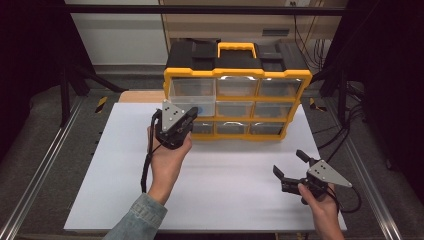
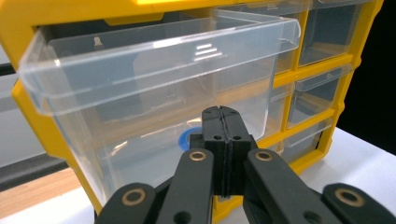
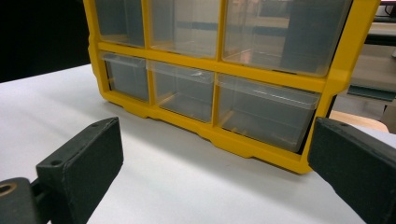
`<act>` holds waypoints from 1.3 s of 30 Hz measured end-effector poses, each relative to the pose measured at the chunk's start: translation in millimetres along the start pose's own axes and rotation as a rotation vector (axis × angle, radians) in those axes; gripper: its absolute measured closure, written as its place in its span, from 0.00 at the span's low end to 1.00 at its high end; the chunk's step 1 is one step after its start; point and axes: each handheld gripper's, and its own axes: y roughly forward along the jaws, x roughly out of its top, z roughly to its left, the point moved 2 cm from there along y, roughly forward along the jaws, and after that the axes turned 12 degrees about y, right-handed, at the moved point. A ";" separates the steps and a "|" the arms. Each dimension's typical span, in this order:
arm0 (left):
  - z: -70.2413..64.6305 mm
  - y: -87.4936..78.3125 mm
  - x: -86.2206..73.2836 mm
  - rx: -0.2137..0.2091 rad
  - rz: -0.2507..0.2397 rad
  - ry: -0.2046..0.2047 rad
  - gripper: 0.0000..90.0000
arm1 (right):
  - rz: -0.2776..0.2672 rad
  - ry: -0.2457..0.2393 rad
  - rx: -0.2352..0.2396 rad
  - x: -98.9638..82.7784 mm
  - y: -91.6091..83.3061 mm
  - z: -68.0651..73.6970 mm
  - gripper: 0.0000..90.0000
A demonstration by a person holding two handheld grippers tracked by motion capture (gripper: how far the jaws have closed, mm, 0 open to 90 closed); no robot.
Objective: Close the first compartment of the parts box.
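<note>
A white tabletop (image 1: 210, 185) lies under dark surroundings, with metal rails along its sides and a pale wall behind. At its far edge, ahead of both tongs, stands a yellow organiser cabinet (image 1: 235, 80) with a black top and a yellow carry handle (image 1: 237, 48); it faces the person, probably so the drawer fronts are within reach.

The top-left clear drawer (image 2: 154, 88) is pulled out toward the left tongs (image 2: 223, 122), which sit just in front of its clear front wall, low down. Their jaws are pressed together with nothing between them, so I judge they are placed as a blunt tip, either to nudge the drawer or after letting it go (which of the two cannot be told). Whether the tips touch the drawer wall is hard to say; in the left gripper view they look very close.

The right tongs (image 1: 290, 167) hang well to the right and nearer the person, jaws spread wide and empty, apparently waiting. In the right gripper view the lower drawers (image 3: 187, 88) show between the two jaws, all pushed in.

Through the clear wall, just left of the left tongs' tips, shows a small blue ring (image 2: 187, 138). It seems to be inside the drawer, though reflections blur it and the jaws cut off part of it.
</note>
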 end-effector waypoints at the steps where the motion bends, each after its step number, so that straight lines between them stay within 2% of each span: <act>1: -0.3 0.0 -0.3 0.003 0.001 0.002 1.00 | 0.003 0.000 0.000 0.1 -0.4 0.3 0.04; 5: 1.8 1.1 0.3 0.014 -0.003 -0.012 1.00 | 0.001 0.000 -0.003 0.6 -2.2 -0.7 0.04; 7: 3.1 2.6 1.2 0.018 -0.007 0.002 1.00 | -0.003 0.003 -0.004 1.1 -2.5 -1.7 0.04; 9: 1.9 4.0 1.8 0.014 0.007 0.002 1.00 | -0.007 0.003 -0.007 1.5 -2.6 -2.6 0.04; 10: 1.4 5.3 2.5 0.014 0.001 -0.009 1.00 | -0.004 0.004 -0.007 1.5 -2.8 -3.2 0.04; 11: 2.1 6.6 3.4 0.016 -0.009 0.000 1.00 | -0.004 0.006 -0.005 1.3 -2.6 -3.6 0.04; 12: 1.1 6.7 3.7 0.013 0.000 -0.008 1.00 | -0.006 0.007 -0.005 1.3 -2.3 -4.0 0.04; 13: 1.6 7.8 4.4 0.017 -0.009 0.002 1.00 | -0.006 0.003 -0.003 1.5 -2.4 -4.5 0.04; 15: 0.7 8.3 4.2 0.011 0.004 0.004 1.00 | -0.007 0.011 -0.003 1.3 -2.4 -4.4 0.04; 19: 2.5 10.2 2.7 0.011 -0.004 -0.018 1.00 | -0.004 0.010 0.000 0.9 -1.5 -4.3 0.04; 23: 5.6 14.1 3.4 0.006 0.000 -0.016 1.00 | 0.003 0.047 0.004 -0.3 -1.2 -2.6 0.04; 24: 6.4 14.4 2.8 0.001 0.000 -0.025 1.00 | 0.004 0.021 0.005 -0.5 -0.5 -3.6 0.04; 27: 9.6 15.3 3.6 0.001 -0.003 -0.019 1.00 | 0.002 0.018 0.007 -0.7 0.8 -2.6 0.04; 29: 12.7 15.2 3.1 -0.001 -0.009 -0.038 1.00 | 0.007 0.020 0.005 -1.1 1.4 -1.7 0.04; 32: 16.1 14.8 3.6 0.013 -0.001 -0.014 1.00 | 0.007 0.015 0.010 -1.8 2.5 -1.2 0.04; 34: 17.6 14.0 2.4 0.012 -0.002 -0.027 1.00 | 0.012 0.015 0.008 -1.9 1.7 -0.5 0.04; 36: 18.3 13.4 1.7 0.023 0.001 -0.014 1.00 | 0.010 0.011 0.009 -1.7 1.5 -0.1 0.04; 39: 19.1 12.8 1.4 0.028 0.001 -0.016 1.00 | 0.014 0.006 0.009 -2.1 1.7 0.1 0.04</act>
